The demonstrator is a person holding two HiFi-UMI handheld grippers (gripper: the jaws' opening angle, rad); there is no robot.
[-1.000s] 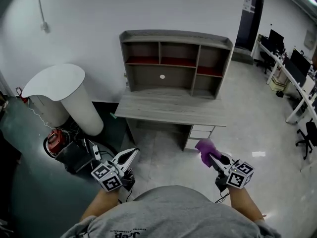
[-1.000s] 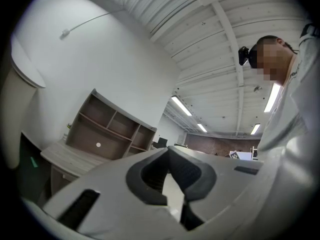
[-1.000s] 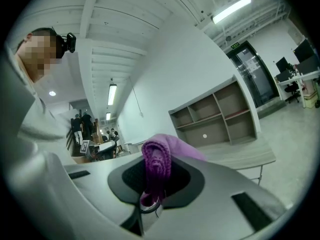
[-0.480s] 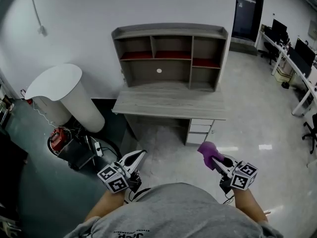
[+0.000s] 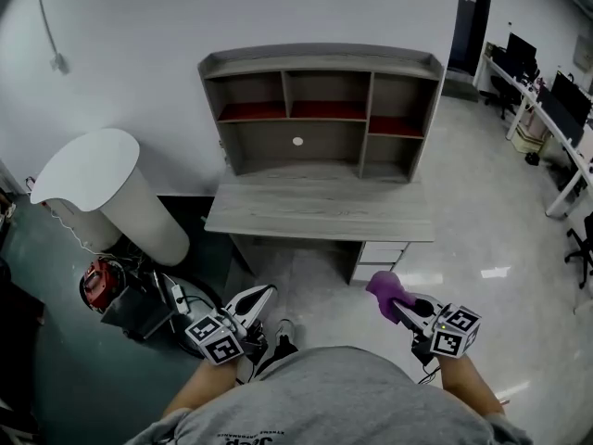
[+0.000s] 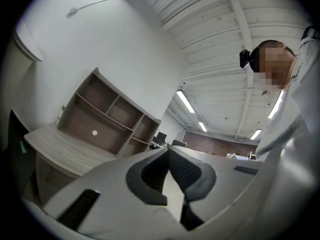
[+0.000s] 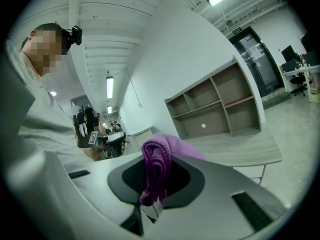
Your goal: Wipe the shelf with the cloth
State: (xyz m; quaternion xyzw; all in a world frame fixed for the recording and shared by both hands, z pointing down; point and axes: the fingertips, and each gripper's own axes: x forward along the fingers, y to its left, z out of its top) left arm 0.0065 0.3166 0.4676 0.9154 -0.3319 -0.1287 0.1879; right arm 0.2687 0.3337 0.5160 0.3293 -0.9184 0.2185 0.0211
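Nearest to me, low in the head view, my two grippers reach out past my grey shirt (image 5: 324, 397). My left gripper (image 6: 167, 153) has its jaws pressed together, with nothing between them. My right gripper (image 7: 156, 176) has its jaws pinching a purple cloth (image 7: 159, 156), which bunches above the pads and pokes forward. Beyond both grippers is pale, glossy floor (image 5: 482, 239). Further ahead stands a grey wooden worktop (image 5: 315, 213), with drawers (image 5: 375, 251) under its right side. At its back, against a white wall (image 5: 232, 17), sits the shelf (image 5: 320, 63), grey with red-lined upper compartments. The cloth is well apart from the shelf. A white round-topped stand (image 5: 88, 167) is left of the worktop.
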